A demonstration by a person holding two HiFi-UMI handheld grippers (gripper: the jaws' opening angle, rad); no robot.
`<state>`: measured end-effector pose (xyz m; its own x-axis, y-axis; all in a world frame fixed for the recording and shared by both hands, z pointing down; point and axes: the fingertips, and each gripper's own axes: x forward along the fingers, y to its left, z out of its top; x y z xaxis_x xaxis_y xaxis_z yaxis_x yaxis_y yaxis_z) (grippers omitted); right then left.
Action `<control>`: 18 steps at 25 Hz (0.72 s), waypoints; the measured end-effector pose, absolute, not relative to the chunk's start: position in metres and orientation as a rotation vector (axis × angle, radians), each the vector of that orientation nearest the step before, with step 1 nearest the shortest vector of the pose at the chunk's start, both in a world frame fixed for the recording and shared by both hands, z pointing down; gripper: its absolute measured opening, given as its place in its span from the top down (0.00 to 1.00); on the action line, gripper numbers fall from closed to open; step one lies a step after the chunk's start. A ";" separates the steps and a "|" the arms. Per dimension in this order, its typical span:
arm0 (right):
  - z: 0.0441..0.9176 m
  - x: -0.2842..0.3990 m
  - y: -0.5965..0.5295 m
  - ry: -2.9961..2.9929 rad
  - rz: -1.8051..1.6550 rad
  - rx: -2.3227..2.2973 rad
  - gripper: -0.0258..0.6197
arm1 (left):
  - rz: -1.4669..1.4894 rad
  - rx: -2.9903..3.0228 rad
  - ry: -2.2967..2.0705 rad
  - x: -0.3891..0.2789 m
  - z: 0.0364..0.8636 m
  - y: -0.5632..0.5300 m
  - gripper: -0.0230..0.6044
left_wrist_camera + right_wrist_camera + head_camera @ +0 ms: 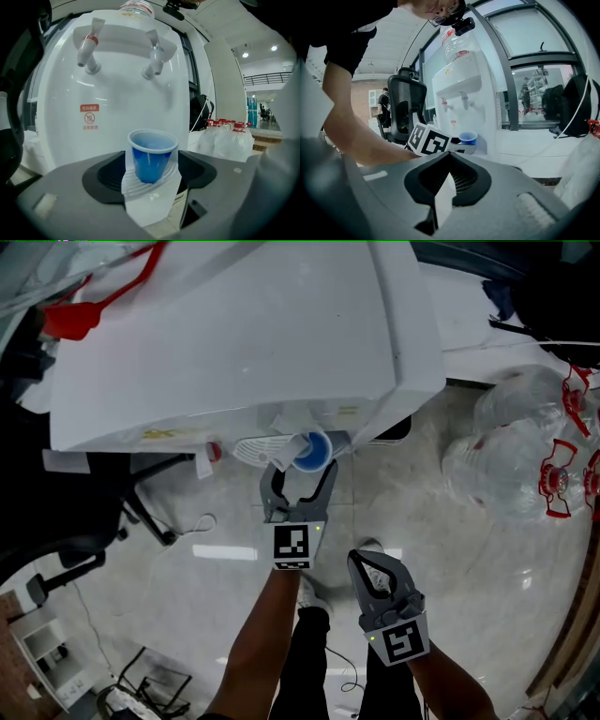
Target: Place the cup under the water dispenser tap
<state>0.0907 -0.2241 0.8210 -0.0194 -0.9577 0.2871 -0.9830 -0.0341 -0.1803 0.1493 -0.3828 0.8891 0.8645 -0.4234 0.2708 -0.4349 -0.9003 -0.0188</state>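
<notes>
Hanging low at the person's side, the right gripper (pixel 360 562) is idle. Its jaws are pressed together with nothing between them, and it points toward the white water dispenser (pixel 234 334) without touching anything.

Ahead of it, the left gripper (pixel 302 471) is much nearer the dispenser and carries the blue cup (pixel 313 450). In the left gripper view the jaws are parted only by the cup's width. Their ribbed white pads (pixel 136 180) press the lower half of the cup (pixel 151 157) from either side. The cup stands upright with its mouth up and looks empty.

Two taps project from the dispenser's front panel above the cup, a red-banded tap (pixel 88 47) on the left and a plain tap (pixel 153 58) on the right. The cup sits well below both, almost in line beneath the plain tap and clearly off to one side of the red one. How far it stands out from the panel is hard to judge from this angle. No ledge or tray can be made out under it, so the jaws appear to bear its weight.

In the right gripper view the cup (pixel 468 137) shows at the tip of the left gripper, close against the dispenser's lower front. The coming move likely turns on finding a resting place directly below the chosen spout and keeping the cup level before the jaws part. Clear water jugs (pixel 525 446) lie on the floor to the right, well apart from the work.
</notes>
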 end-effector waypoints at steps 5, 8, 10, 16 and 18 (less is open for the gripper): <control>0.819 0.090 -0.226 -2.101 0.486 2.140 0.96 | 0.423 2.980 -0.682 0.130 0.885 -0.374 0.37; 0.810 0.092 -0.230 -2.081 0.428 2.181 0.96 | 0.391 2.970 -0.684 0.112 0.874 -0.366 0.38; 0.804 0.093 -0.231 -2.055 0.402 2.198 0.96 | 0.378 2.978 -0.672 0.100 0.861 -0.359 0.43; 0.762 0.095 -0.228 -1.971 0.360 2.318 0.96 | 0.264 2.954 -0.646 0.063 0.784 -0.334 0.57; 0.742 0.095 -0.225 -1.958 0.334 2.331 0.96 | 0.262 2.937 -0.660 0.045 0.759 -0.326 0.62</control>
